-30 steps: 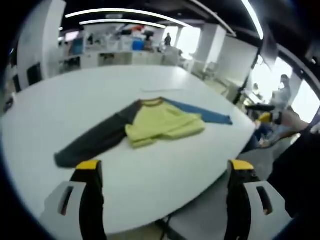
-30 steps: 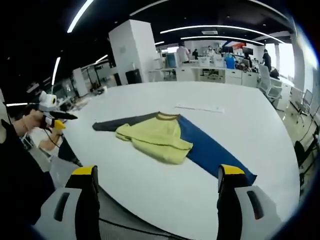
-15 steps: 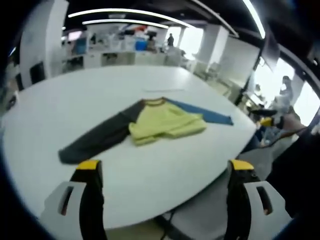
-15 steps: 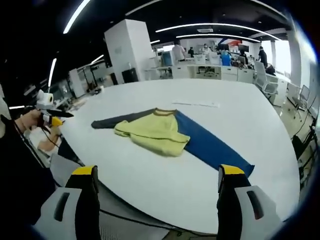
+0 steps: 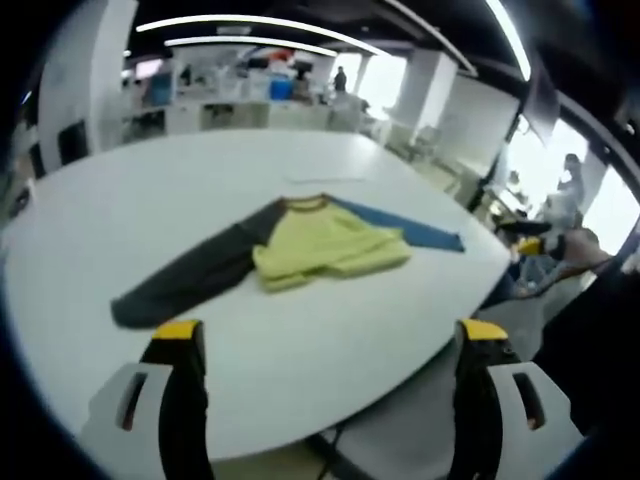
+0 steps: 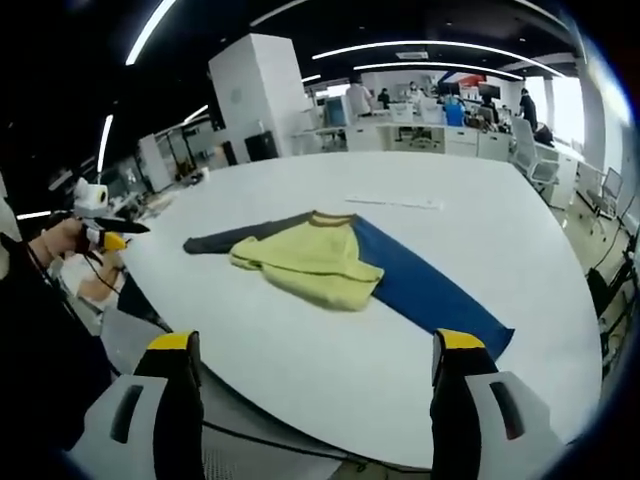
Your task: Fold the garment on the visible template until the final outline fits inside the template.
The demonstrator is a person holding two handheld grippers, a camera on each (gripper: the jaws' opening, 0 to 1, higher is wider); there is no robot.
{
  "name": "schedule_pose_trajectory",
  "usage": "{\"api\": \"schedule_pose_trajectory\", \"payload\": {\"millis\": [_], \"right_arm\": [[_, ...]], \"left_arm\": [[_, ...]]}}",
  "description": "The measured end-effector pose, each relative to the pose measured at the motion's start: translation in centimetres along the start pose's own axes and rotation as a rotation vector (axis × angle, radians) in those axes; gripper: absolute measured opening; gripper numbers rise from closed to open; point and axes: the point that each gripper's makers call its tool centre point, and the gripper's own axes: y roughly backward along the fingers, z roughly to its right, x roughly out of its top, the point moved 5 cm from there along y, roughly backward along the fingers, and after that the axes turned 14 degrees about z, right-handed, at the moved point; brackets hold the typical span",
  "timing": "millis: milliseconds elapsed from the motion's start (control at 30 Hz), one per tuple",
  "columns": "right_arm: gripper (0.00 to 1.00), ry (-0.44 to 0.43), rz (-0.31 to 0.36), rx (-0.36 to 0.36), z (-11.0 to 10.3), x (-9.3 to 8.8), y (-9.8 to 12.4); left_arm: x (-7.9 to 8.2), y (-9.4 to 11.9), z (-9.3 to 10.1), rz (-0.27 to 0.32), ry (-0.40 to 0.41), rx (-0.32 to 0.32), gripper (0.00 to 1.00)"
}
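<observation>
While both grippers hang off the near edge of the white table point(image 5: 120, 190), the garment point(image 5: 325, 245) lies mid-table.

The left gripper point(image 5: 325, 345) and right gripper point(image 6: 310, 355) each hold their jaws wide apart, gripping nothing. The garment's yellow body is bunched, with a dark grey sleeve point(image 6: 230, 237) and a blue sleeve point(image 6: 425, 295) stretched out flat to opposite sides.

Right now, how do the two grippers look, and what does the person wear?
Both the left gripper and the right gripper have two black jaws with yellow tips, rising from pale grey housings with dark slots. In the right gripper view the other gripper shows the same yellow and black beside a hand. The sleeve is black.
</observation>
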Motion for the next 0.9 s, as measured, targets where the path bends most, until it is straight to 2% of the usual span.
{"api": "schedule_pose_trajectory", "payload": {"millis": [300, 433, 600, 900], "right_arm": [[0.90, -0.004, -0.010, -0.014, 0.3, -0.1, -0.1], [0.85, -0.005, 0.005, -0.012, 0.6, 0.1, -0.7], [0.81, 0.007, -0.008, 0.002, 1.1, 0.2, -1.8], [0.69, 0.003, -0.017, 0.039, 2.0, 0.1, -4.4]], "left_arm": [[-0.1, -0.3, -0.3, -0.007, 0.003, -0.001, 0.99], [0.3, -0.9, -0.5, 0.018, 0.051, -0.005, 0.95], [-0.4, -2.1, -0.9, -0.038, 0.021, -0.001, 0.90], [-1.2, -5.0, -1.5, -0.067, 0.052, -0.021, 0.83]]}}
